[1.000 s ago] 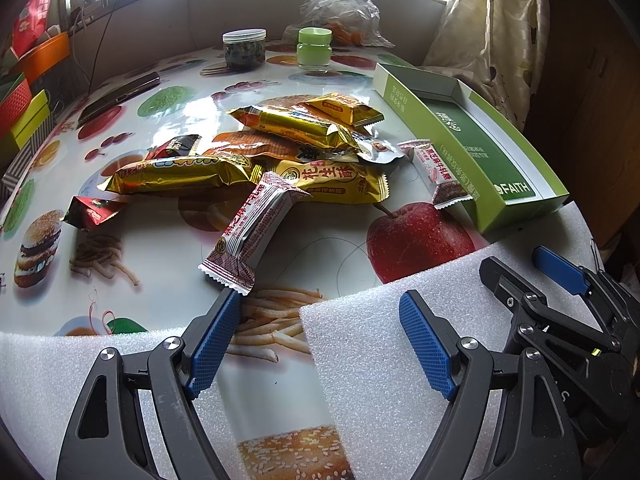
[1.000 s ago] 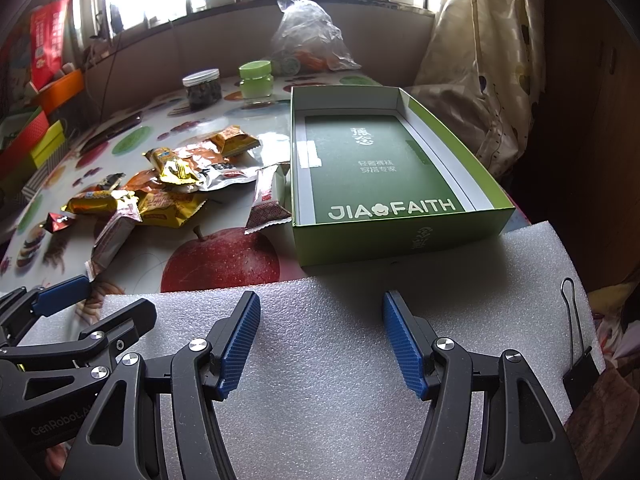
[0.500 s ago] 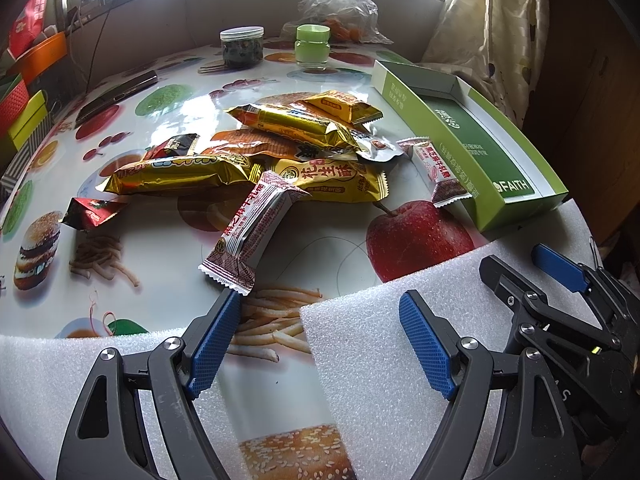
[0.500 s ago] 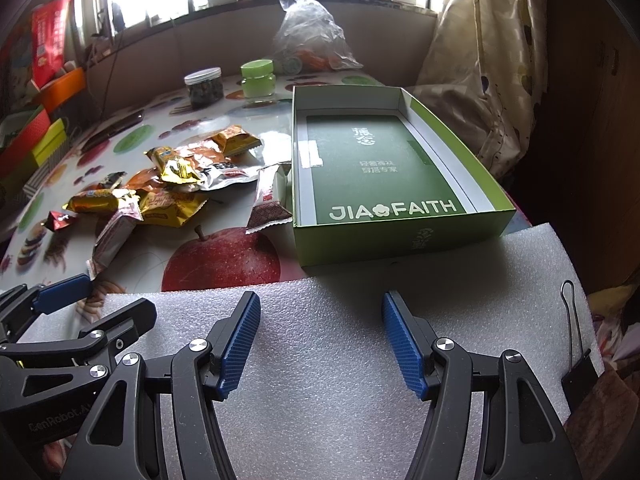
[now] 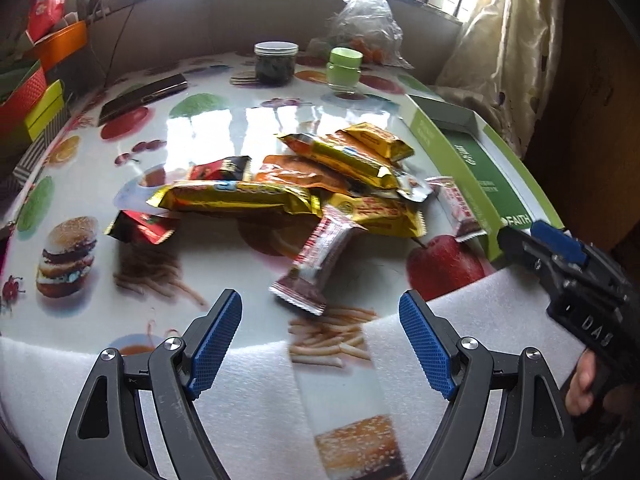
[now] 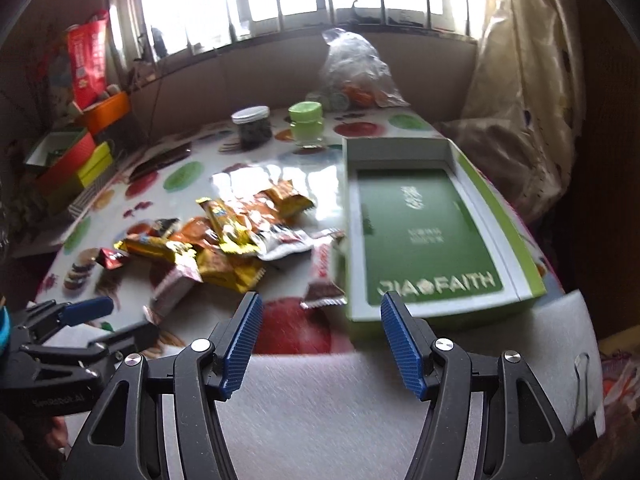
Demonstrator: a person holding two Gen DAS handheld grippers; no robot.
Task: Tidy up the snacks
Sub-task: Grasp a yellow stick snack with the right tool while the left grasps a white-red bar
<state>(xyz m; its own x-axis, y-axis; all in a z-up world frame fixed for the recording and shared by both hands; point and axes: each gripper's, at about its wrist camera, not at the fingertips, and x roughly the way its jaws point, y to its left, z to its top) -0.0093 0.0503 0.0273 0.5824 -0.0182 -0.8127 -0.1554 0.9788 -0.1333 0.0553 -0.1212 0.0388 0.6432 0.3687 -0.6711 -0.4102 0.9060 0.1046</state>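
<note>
A pile of snack packets (image 5: pixel 320 184) in gold, orange and red wrappers lies mid-table; the same pile (image 6: pixel 224 240) shows in the right wrist view. A red-and-white bar (image 5: pixel 320 256) lies nearest my left gripper (image 5: pixel 320 344), which hangs open above the foam edge with nothing in it. Another red-and-white bar (image 6: pixel 324 276) rests against the open green box (image 6: pixel 424 232), whose inside is bare. My right gripper (image 6: pixel 320 340) is open just before that box's near left corner. In the left wrist view the green box (image 5: pixel 488 168) sits at the right.
White foam sheets (image 6: pixel 360 408) cover the table's near edge. Far back stand a dark jar (image 5: pixel 276 64), a green-lidded jar (image 5: pixel 345 70) and a plastic bag (image 5: pixel 366 28). A dark flat case (image 5: pixel 144 96) and coloured boxes (image 5: pixel 32 92) sit left. A curtain (image 6: pixel 520 100) hangs right.
Both grippers have risen and moved forward towards the table; the views are blurred by motion. The right gripper now shows higher in the left view. Snacks and box have not moved.
</note>
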